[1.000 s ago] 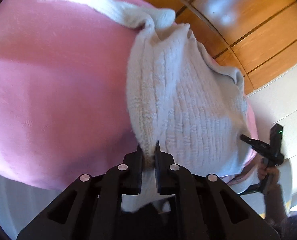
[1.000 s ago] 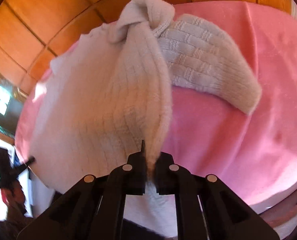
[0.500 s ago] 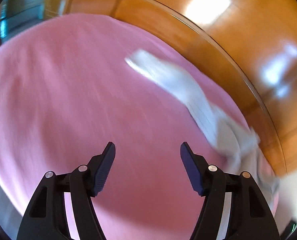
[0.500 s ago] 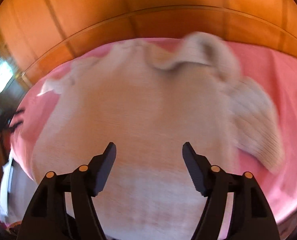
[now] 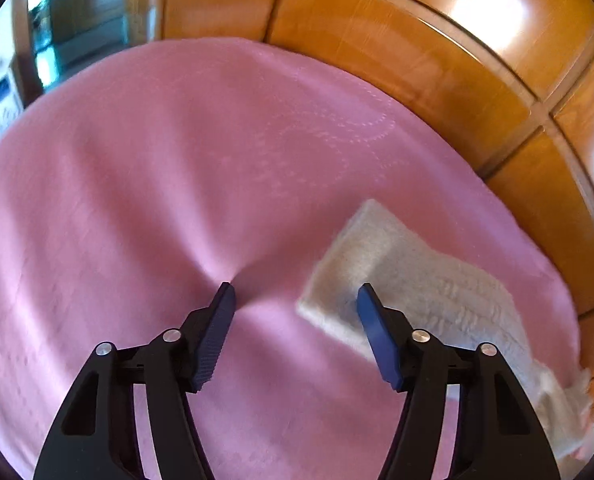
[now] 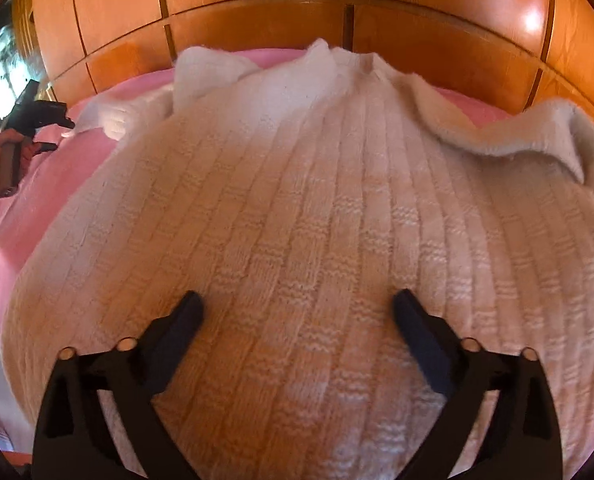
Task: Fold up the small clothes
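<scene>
A white knitted sweater [image 6: 317, 220] lies spread on a pink cloth [image 6: 33, 200]. In the right wrist view its body fills the middle, with the collar at the far edge and one sleeve [image 6: 537, 132] crumpled at the right. My right gripper [image 6: 297, 304] is open and empty just above the sweater's body. In the left wrist view the other sleeve [image 5: 397, 264] lies flat on the pink cloth [image 5: 177, 180]. My left gripper [image 5: 295, 294] is open and empty, with its right finger over the cuff end. The left gripper also shows in the right wrist view [image 6: 53, 118] at the far left.
Shiny orange wooden panels [image 6: 337, 12] rise behind the pink cloth in both views [image 5: 417, 60]. A dark area with bright reflections [image 5: 57, 20] sits at the far left beyond the cloth's edge.
Both grippers were shut on the sweater's folded edges a second ago. They have opened and let go. The sweater now lies spread flat, and the left gripper has swung over to the sleeve.
</scene>
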Demonstrator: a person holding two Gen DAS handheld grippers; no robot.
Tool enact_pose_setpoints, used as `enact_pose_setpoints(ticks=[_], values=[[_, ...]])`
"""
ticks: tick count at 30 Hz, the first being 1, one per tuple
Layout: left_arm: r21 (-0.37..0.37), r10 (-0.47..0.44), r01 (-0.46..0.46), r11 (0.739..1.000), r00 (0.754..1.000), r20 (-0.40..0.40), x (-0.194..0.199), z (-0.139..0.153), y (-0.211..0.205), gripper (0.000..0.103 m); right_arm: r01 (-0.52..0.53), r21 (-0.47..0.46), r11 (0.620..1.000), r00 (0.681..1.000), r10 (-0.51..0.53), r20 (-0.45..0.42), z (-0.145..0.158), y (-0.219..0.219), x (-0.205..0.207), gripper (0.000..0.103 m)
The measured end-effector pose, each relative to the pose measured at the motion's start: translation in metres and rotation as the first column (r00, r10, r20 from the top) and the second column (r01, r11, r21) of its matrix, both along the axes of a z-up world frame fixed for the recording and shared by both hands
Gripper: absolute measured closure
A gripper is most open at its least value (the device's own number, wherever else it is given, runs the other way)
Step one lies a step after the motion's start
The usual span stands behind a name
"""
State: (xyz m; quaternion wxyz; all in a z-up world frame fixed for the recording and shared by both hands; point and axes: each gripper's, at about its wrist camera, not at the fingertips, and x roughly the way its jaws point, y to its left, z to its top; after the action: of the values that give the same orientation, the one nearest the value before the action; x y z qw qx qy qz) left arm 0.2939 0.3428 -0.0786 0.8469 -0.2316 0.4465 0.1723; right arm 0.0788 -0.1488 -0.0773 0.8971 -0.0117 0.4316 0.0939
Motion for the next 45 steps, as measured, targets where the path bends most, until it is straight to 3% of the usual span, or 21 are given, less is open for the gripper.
enact_pose_setpoints(ticks=[2,5,8,12,14,18,22,23,25,26,29,32,35,36,38,41,42,45], values=[[0.055,-0.097,0.098,0.994,0.995,-0.021,0.008,0.005,-0.015,0.099,-0.002,0.011,1.0,1.0,0.002,-0.02,-0.003,0.0,0.005,0.002],[0.171,-0.126,0.124,0.977,0.992,-0.003,0.003,0.02,-0.021,0.099,-0.018,0.015,1.0,0.999,0.019,-0.044,0.0,-0.006,0.006,0.002],[0.196,-0.004,-0.003,0.981,0.999,0.035,-0.024,0.035,0.016,0.099,-0.026,0.009,1.0,0.999,0.026,-0.038,0.0,-0.005,0.007,0.002],[0.282,0.198,-0.193,0.94,0.98,0.012,-0.073,0.04,0.084,0.1,-0.023,0.009,1.0,1.0,0.023,-0.016,-0.001,-0.006,0.004,0.002],[0.297,0.229,-0.206,0.932,0.972,-0.045,-0.09,0.03,0.103,0.1,-0.022,0.006,1.0,1.0,0.022,-0.01,-0.001,-0.007,0.003,0.002],[0.375,0.238,-0.172,0.911,0.961,-0.138,-0.102,0.012,0.102,0.099,-0.015,-0.003,1.0,1.0,0.015,-0.007,0.0,-0.006,-0.001,0.002],[0.408,0.29,-0.187,0.894,0.934,-0.207,-0.108,0.018,0.087,0.098,-0.01,0.002,1.0,1.0,0.01,-0.005,0.004,-0.008,-0.003,0.002],[0.4,0.292,-0.191,0.896,0.934,-0.207,-0.113,0.022,0.079,0.093,-0.005,0.015,1.0,1.0,0.005,-0.004,0.009,-0.012,-0.005,0.003],[0.391,0.249,-0.175,0.903,0.957,-0.147,-0.12,0.038,0.058,0.07,0.032,0.044,0.999,0.999,-0.033,0.023,0.019,-0.022,-0.012,0.006],[0.404,0.235,-0.169,0.899,0.965,-0.12,-0.123,0.046,0.048,0.052,0.067,0.053,0.996,0.997,-0.07,0.045,0.025,-0.032,-0.017,0.012],[0.383,0.11,-0.098,0.918,0.994,-0.008,-0.147,0.068,0.001,0.05,0.203,0.106,0.973,0.974,-0.212,0.081,0.04,-0.082,-0.037,0.032],[0.3,-0.043,0.023,0.954,0.997,0.06,-0.167,0.077,-0.051,0.05,0.381,0.082,0.921,0.916,-0.388,0.101,0.048,-0.149,-0.068,0.042],[0.217,-0.198,0.173,0.961,0.975,0.099,-0.184,0.076,-0.11,0.05,0.52,0.053,0.852,0.847,-0.523,0.096,0.046,-0.2,-0.094,0.047],[0.181,-0.26,0.239,0.954,0.959,0.108,-0.191,0.074,-0.135,0.05,0.568,0.071,0.82,0.816,-0.572,0.079,0.042,-0.223,-0.103,0.047],[0.141,-0.341,0.325,0.935,0.933,0.111,-0.2,0.067,-0.175,0.05,0.601,0.061,0.797,0.794,-0.604,0.072,0.039,-0.246,-0.114,0.046],[0.107,-0.473,0.463,0.88,0.875,0.101,-0.216,0.059,-0.24,0.05,0.524,-0.028,0.851,0.848,-0.518,0.113,0.038,-0.242,-0.116,0.044],[0.11,-0.511,0.501,0.859,0.854,0.101,-0.221,0.057,-0.259,0.05,0.472,-0.074,0.878,0.879,-0.462,0.121,0.035,-0.235,-0.113,0.044],[0.106,-0.6,0.592,0.799,0.796,0.074,-0.23,0.047,-0.306,0.05,0.372,-0.181,0.91,0.927,-0.355,0.12,0.02,-0.223,-0.103,0.048]])
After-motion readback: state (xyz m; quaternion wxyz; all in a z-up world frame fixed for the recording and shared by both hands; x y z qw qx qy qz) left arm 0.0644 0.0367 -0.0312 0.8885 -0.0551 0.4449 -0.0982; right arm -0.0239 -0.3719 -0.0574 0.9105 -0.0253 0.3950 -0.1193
